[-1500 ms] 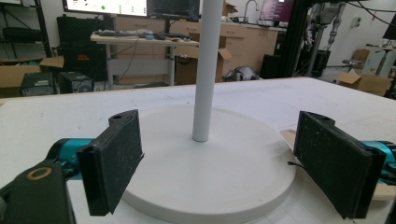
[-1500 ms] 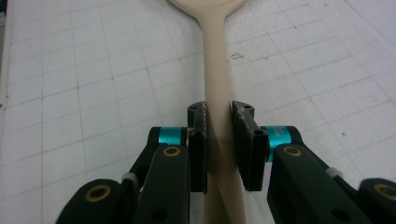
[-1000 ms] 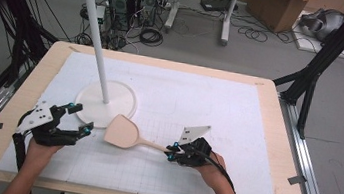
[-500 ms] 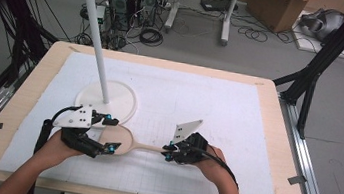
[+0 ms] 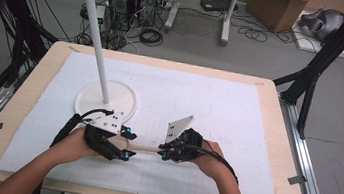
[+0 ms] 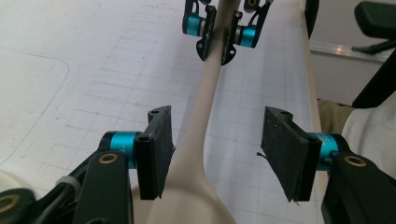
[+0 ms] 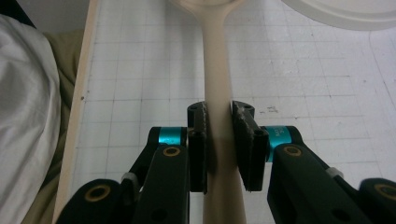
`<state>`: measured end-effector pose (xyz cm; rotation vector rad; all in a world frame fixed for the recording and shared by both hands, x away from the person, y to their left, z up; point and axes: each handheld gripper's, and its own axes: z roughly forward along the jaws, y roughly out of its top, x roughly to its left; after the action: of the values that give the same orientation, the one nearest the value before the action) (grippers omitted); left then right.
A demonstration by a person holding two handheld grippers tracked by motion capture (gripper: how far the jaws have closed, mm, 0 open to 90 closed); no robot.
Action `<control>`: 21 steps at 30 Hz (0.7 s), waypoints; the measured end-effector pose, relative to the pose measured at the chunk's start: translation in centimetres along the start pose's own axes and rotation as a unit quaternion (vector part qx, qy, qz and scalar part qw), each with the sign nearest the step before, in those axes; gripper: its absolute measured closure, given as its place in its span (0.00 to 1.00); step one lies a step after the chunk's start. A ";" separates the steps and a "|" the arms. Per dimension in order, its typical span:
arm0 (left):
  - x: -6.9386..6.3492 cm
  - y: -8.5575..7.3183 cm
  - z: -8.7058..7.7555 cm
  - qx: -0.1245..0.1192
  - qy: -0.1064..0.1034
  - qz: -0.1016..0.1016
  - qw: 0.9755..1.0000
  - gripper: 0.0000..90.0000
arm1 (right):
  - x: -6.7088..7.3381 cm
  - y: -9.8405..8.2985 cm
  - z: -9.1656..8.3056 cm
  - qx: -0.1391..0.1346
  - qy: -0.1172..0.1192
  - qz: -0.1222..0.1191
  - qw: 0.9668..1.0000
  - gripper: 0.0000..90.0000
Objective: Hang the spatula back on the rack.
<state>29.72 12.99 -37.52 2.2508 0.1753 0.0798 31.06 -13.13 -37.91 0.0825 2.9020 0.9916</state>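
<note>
The beige spatula lies between my two grippers above the white gridded mat, its handle running straight out from my right gripper and its broad blade end low between the jaws of my left gripper. My right gripper is clenched on the handle, both pads pressing its sides. My left gripper's jaws have just been closing around the neck of the spatula; one pad lies against its side, the other pad stands apart from it, so this gripper has no grasp yet. Beyond my left gripper, in the high view, stands the white round base of a tall pole stand, just beside that gripper.
</note>
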 end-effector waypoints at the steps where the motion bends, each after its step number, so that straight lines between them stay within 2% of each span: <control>1: 0.1 0.1 0.2 0.003 -0.002 -0.001 1.000 0.50 | 0.0 0.1 0.0 0.001 -0.001 -0.004 1.000 0.85; 10: 0.4 0.4 2.2 0.057 -0.015 0.006 0.998 0.59 | 0.1 0.7 0.1 0.010 0.007 -0.014 1.000 0.85; 15: 0.4 0.7 2.8 0.071 -0.018 0.013 0.997 0.68 | 0.2 1.0 0.2 0.018 0.009 -0.021 1.000 0.85; 21: 0.5 0.7 3.4 0.089 -0.025 0.012 0.996 0.76 | 0.3 1.6 0.2 0.027 0.017 -0.038 0.999 0.85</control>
<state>30.66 10.03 -39.16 2.4306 0.1328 0.0199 30.83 -11.71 -37.16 -0.0404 2.9380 0.9111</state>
